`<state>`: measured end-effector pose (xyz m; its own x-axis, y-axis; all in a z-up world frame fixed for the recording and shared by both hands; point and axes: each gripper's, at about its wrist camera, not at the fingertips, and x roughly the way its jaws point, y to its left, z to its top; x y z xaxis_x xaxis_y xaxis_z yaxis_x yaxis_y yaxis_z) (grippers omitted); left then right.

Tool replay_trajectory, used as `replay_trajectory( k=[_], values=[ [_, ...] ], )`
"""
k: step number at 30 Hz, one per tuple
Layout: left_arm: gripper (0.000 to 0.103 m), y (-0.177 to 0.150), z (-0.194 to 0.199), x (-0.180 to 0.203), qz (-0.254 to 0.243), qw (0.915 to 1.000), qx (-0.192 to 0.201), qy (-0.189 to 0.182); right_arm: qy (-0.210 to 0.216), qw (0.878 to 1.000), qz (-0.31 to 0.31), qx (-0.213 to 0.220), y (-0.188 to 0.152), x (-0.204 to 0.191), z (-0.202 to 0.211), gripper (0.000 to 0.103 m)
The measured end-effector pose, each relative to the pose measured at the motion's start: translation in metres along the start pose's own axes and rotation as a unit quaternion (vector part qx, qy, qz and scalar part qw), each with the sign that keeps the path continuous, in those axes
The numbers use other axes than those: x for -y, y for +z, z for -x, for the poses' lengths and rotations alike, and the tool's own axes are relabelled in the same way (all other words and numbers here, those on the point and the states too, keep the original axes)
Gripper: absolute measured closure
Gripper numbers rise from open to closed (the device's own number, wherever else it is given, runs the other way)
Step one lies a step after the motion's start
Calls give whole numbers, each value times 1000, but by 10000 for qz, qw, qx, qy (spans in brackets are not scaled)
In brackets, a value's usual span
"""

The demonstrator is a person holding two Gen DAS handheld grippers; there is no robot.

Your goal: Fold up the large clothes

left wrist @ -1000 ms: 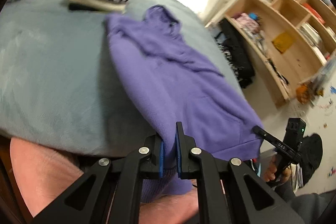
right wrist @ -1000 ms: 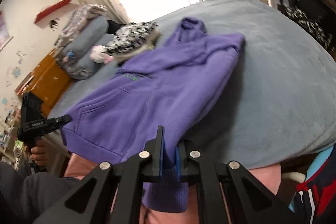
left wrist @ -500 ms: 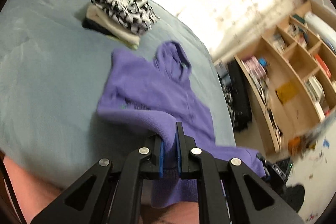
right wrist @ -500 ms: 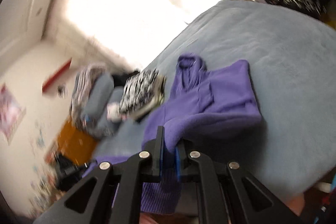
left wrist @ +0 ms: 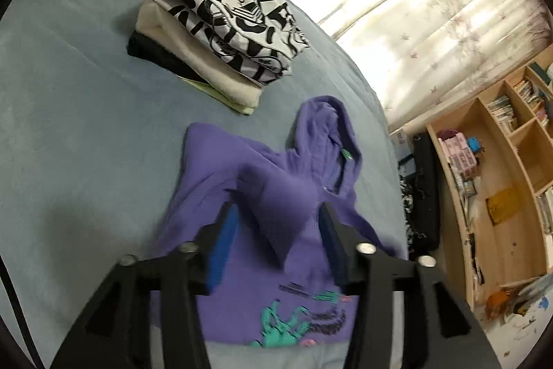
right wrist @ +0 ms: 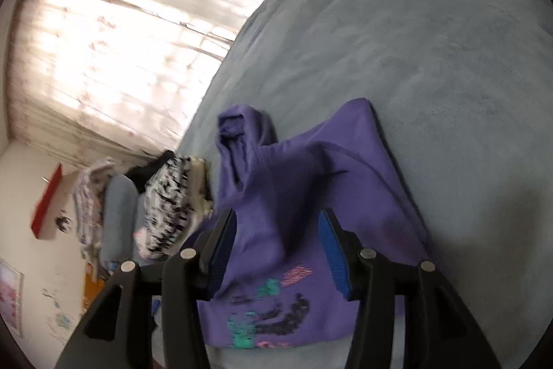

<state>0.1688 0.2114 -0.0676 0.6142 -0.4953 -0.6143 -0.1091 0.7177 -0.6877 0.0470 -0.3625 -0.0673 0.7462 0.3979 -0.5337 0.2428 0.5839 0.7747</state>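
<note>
Both grippers have let go — the left gripper and right gripper, pinching hem a moment ago, now stand spread over the purple hoodie. It lies doubled at lower centre on the bed — fold probably landed.
</note>
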Motion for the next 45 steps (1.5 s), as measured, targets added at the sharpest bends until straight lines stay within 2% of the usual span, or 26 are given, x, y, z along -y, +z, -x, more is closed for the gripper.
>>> replay_trajectory(
  k=[8, 14, 18, 24, 28, 29, 30, 31, 32, 35, 38, 40, 41, 45],
  values=[
    [55, 1, -47, -13, -687, 9951, -316, 642, -636, 9970, 389, -223, -4, 15, -40, 53],
    [55, 2, -88, -9, -1504, 9800, -644, 1135, -1290, 9837, 1243, -142, 13, 8, -71, 53],
    [55, 9, -118, 3, -2079, 9655, -735, 1386, -1595, 9720, 1717, -160, 31, 3, -91, 53],
    [55, 17, -153, 13, -2440, 9534, -839, 1566, -1597, 9663, 1922, -611, 48, 6, -128, 53],
    [55, 20, -171, 11, -2503, 9508, -914, 1583, -1520, 9665, 1929, -747, 54, 8, -149, 54],
    [57, 20, -174, 11, -2512, 9505, -917, 1581, -1494, 9672, 1914, -747, 55, 10, -152, 54],
    [69, 20, -177, 11, -2539, 9499, -917, 1579, -1487, 9676, 1914, -709, 55, 9, -153, 62],
    [85, 20, -181, 11, -2584, 9474, -937, 1639, -1479, 9675, 1937, -676, 54, 8, -154, 80],
    [92, 19, -183, 11, -2644, 9440, -981, 1714, -1535, 9659, 1965, -696, 52, 8, -156, 87],
    [97, 15, -180, 16, -2793, 9379, -794, 1900, -1651, 9611, 2148, -536, 44, 1, -150, 95],
    [98, 19, -157, 25, -2721, 9444, -373, 1809, -1568, 9592, 2353, -71, 36, -15, -124, 95],
    [98, 28, -135, 28, -2496, 9559, -100, 1545, -1360, 9604, 2410, 309, 35, -27, -100, 95],
    [98, 31, -128, 31, -2432, 9590, 9, 1455, -1254, 9607, 2423, 505, 36, -34, -88, 95],
    [98, 36, -118, 45, -2517, 9570, 404, 1381, -1172, 9570, 2447, 1023, 45, -48, -70, 96]
  ],
)
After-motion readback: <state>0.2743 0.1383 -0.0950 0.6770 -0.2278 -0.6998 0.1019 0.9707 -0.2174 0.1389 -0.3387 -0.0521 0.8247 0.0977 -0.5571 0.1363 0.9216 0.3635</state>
